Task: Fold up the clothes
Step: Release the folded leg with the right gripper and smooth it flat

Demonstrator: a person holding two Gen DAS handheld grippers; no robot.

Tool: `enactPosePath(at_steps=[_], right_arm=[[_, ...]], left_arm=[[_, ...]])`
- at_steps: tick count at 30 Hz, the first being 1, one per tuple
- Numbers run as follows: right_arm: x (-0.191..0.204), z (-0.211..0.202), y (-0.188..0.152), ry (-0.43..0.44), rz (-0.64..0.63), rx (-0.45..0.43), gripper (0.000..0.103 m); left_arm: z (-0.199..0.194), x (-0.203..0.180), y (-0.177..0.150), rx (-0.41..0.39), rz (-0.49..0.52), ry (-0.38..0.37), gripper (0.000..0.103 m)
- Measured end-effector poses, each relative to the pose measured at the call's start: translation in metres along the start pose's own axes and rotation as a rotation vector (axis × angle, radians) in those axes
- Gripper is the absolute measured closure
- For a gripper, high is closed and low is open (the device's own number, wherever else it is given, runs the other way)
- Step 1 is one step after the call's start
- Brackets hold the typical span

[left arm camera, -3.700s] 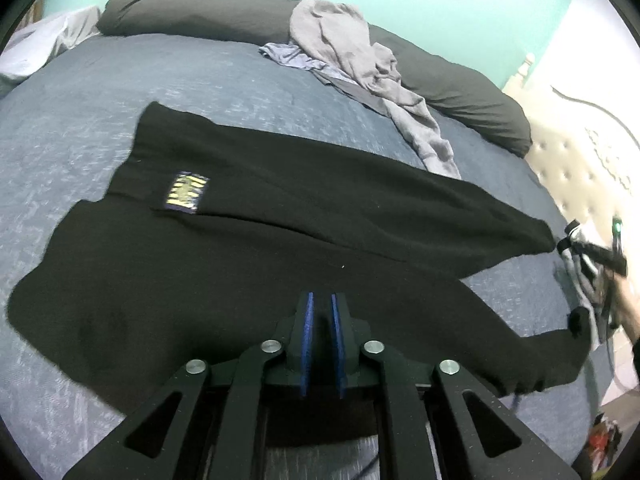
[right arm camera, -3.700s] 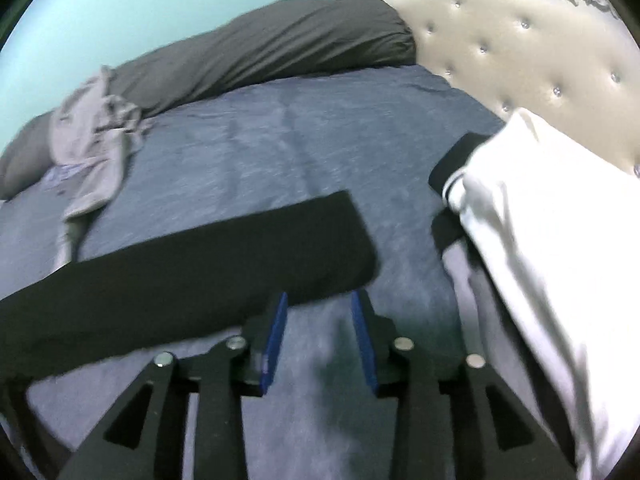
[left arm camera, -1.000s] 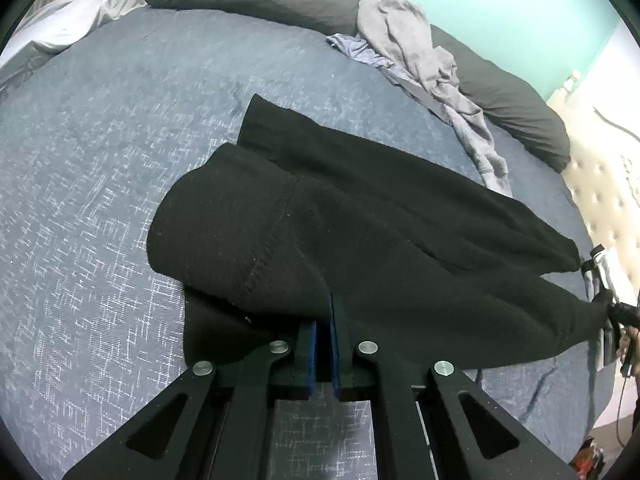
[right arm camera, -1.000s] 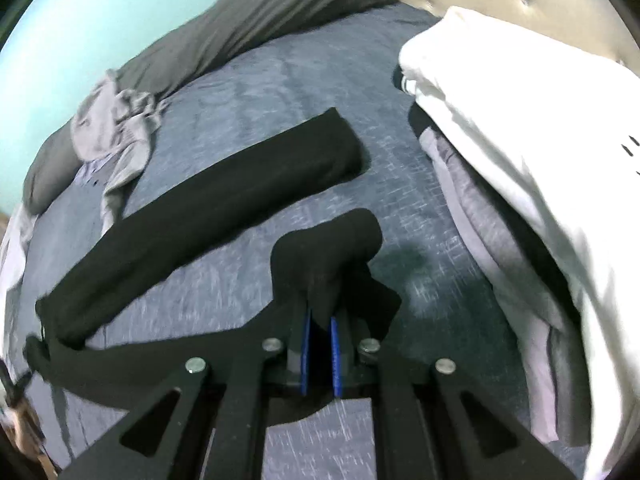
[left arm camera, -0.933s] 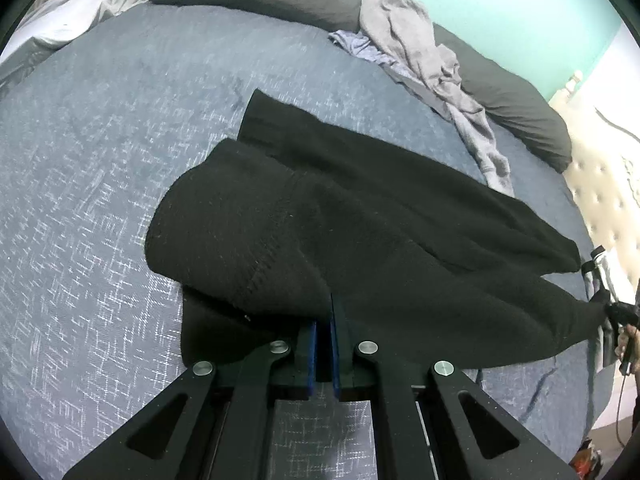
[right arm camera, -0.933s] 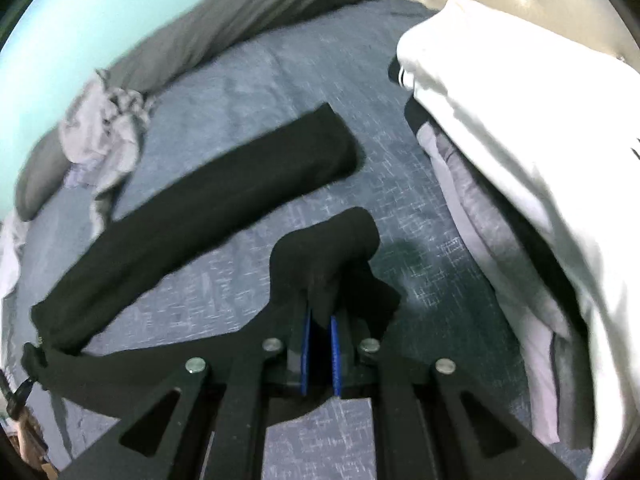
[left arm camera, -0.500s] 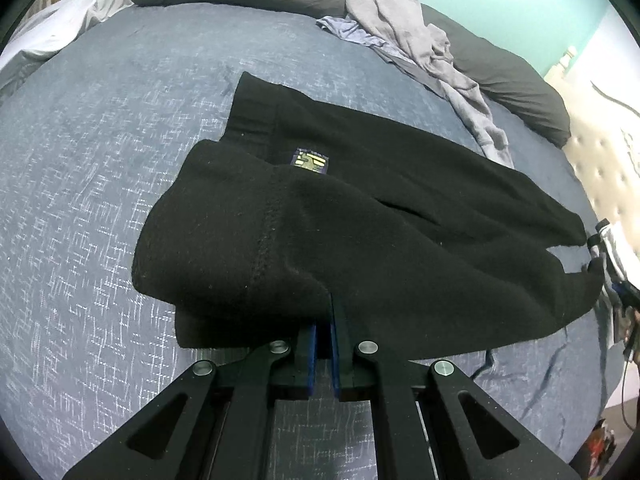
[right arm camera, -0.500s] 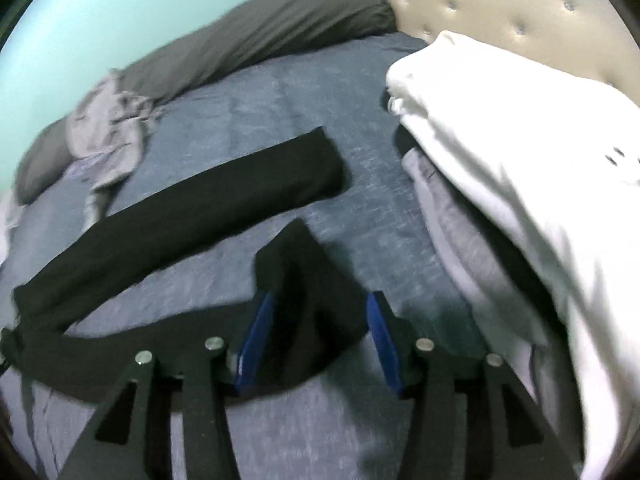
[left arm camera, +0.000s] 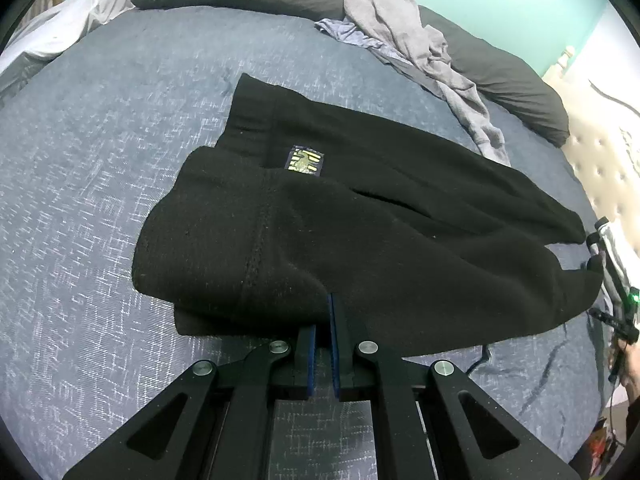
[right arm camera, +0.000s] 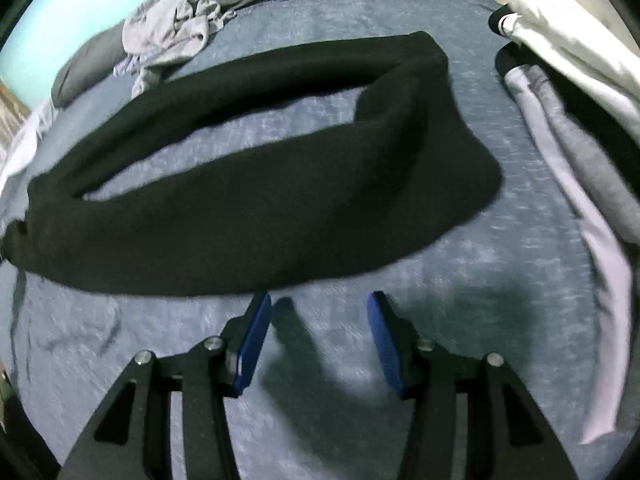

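Black fleece trousers (left arm camera: 360, 232) lie on the blue-grey bed, one leg folded over the other, a yellow label (left arm camera: 306, 160) showing near the waistband. My left gripper (left arm camera: 325, 320) is shut on the near waist edge of the trousers. In the right wrist view the two trouser legs (right arm camera: 280, 184) lie flat, the ends nearly stacked, with a gap of bed between them. My right gripper (right arm camera: 318, 320) is open and empty, just short of the near leg's edge. It also shows at the right edge of the left wrist view (left arm camera: 612, 280).
A crumpled grey garment (left arm camera: 404, 36) lies on the dark bolster (left arm camera: 500, 64) at the back of the bed. A stack of white and grey folded clothes (right arm camera: 580, 92) sits to the right by the tufted headboard (left arm camera: 600, 168). A white sheet (left arm camera: 60, 32) lies far left.
My right gripper has opened, dropped the trouser leg end onto the other leg and pulled back. My left gripper still holds the waist edge, carried over towards the far side.
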State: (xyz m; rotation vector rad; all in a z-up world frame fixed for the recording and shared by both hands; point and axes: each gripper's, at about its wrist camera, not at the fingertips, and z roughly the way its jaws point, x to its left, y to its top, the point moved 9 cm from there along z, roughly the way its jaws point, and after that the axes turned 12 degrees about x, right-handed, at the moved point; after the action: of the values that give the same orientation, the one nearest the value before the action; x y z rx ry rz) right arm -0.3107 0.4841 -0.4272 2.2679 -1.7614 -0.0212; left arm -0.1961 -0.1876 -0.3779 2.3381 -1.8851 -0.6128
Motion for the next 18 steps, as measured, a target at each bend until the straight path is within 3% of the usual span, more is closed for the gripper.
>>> enactPosePath(at_steps=[3,10,13,18], right_arm=[[0.003,0.002,0.011,0.045,0.042,-0.029,0.043],[-0.013,-0.007,0.023,0.157,0.188,-0.115,0.037],[-0.021,-0.007,0.024,0.216,0.248,-0.132,0.037],[-0.026,0.0,0.023,0.254,0.302,-0.114,0.035]], left_arm=[[0.0,0.001,-0.001,-0.003,-0.005,-0.014,0.098],[-0.001,0.002,-0.007,-0.002,0.0,-0.035,0.094],[-0.002,0.007,-0.008,-0.008,-0.011,-0.03,0.081],[-0.005,0.028,-0.008,-0.028,-0.109,-0.074,0.073]])
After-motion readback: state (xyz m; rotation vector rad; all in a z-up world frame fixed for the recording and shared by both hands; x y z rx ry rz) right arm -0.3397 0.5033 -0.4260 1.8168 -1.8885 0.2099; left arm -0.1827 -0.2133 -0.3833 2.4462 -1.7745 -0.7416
